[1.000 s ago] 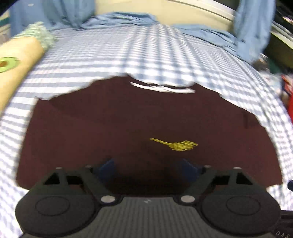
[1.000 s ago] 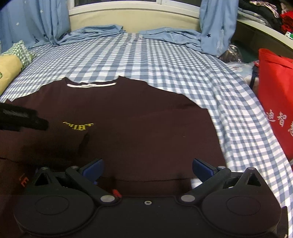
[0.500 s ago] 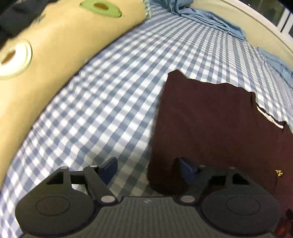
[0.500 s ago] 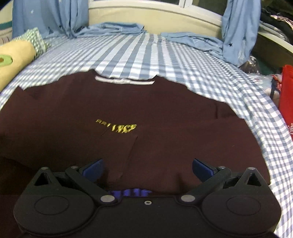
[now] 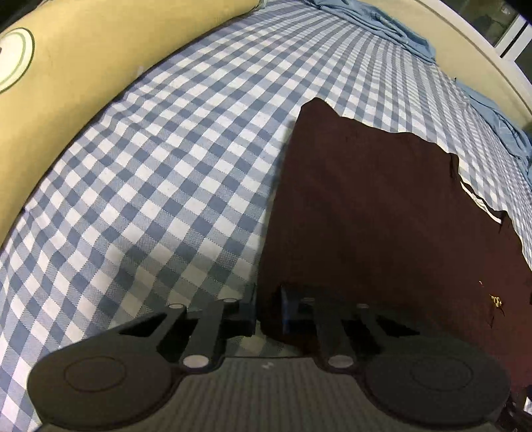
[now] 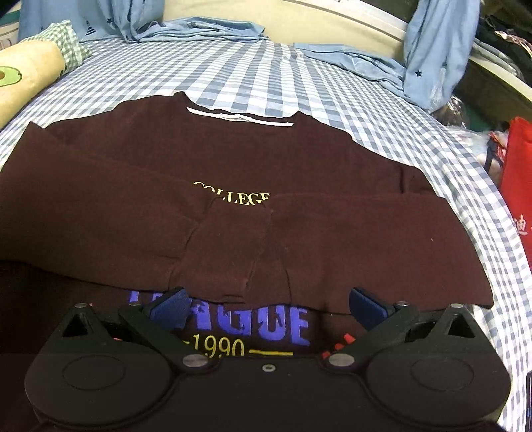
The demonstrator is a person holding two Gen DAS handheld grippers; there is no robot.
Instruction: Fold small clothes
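Note:
A maroon sweatshirt (image 6: pixel 133 206) with yellow "COLLEGE" lettering (image 6: pixel 232 196) lies face up on the checked bed sheet (image 5: pixel 166 166). Both sleeves are folded across the chest and the cuffs (image 6: pixel 232 259) meet in the middle. My left gripper (image 5: pixel 268 309) sits at the sweatshirt's left side edge (image 5: pixel 365 206). Its jaws are closing, with the dark fabric edge pinched in the narrow gap between them. My right gripper (image 6: pixel 269 307) hovers over the lower chest, jaws wide open and holding nothing. Its body hides the hem.
A long yellow pillow (image 5: pixel 83 50) runs along the bed's left side. Blue garments (image 6: pixel 206 30) and blue curtains (image 6: pixel 432 50) lie along the far edge. A red bag (image 6: pixel 518 172) stands off the right side. Bare sheet lies left of the sweatshirt.
My left gripper swung from the sweatshirt's middle to its left edge, then its jaws closed on the fabric. The right gripper shifted toward the centre and stayed open.

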